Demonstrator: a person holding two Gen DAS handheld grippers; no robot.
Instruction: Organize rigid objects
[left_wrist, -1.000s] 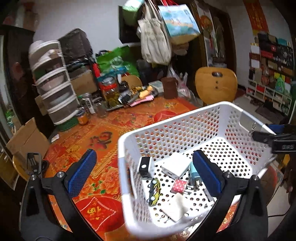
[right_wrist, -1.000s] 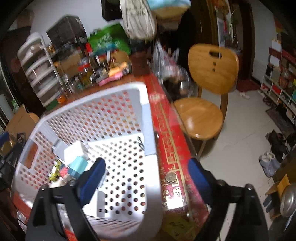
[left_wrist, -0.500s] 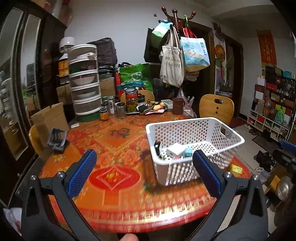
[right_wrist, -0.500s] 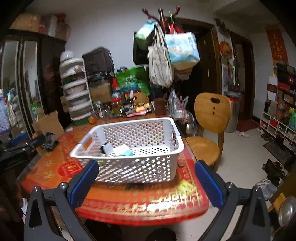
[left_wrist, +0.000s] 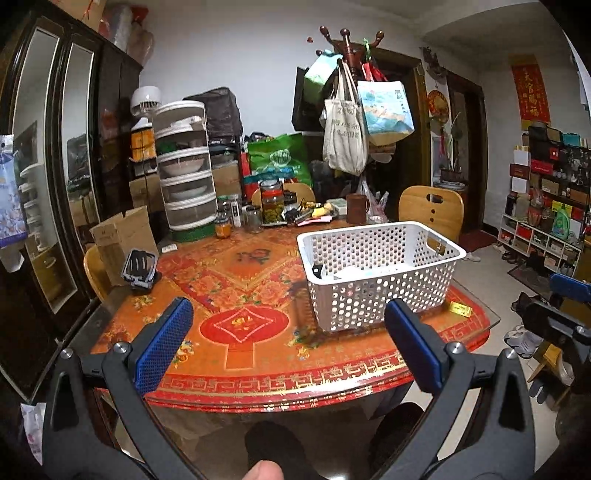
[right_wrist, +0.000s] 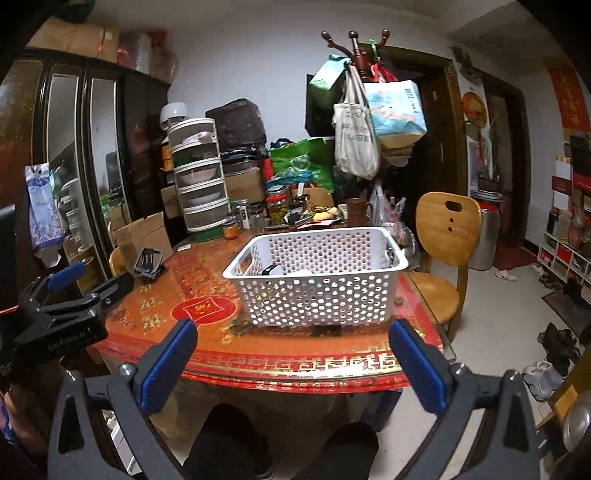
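Note:
A white perforated basket (left_wrist: 380, 291) stands on the red patterned table (left_wrist: 240, 325), right of centre; it also shows in the right wrist view (right_wrist: 317, 295). Small objects lie inside it, mostly hidden by its walls. My left gripper (left_wrist: 288, 343) is open and empty, held back from the table's near edge. My right gripper (right_wrist: 291, 363) is open and empty, also back from the table's near edge. The right gripper shows at the right edge of the left wrist view (left_wrist: 565, 317), and the left gripper at the left of the right wrist view (right_wrist: 62, 302).
A small gold box (left_wrist: 460, 308) lies on the table beside the basket. A black holder (left_wrist: 139, 267) sits at the table's left. Jars, a stacked food cover (left_wrist: 184, 192) and clutter fill the far side. Wooden chairs (right_wrist: 443, 251) stand to the right. My legs are below.
Both grippers have pulled back and away from the basket, from right over it to beyond the table's near edge. The basket stays on the table.

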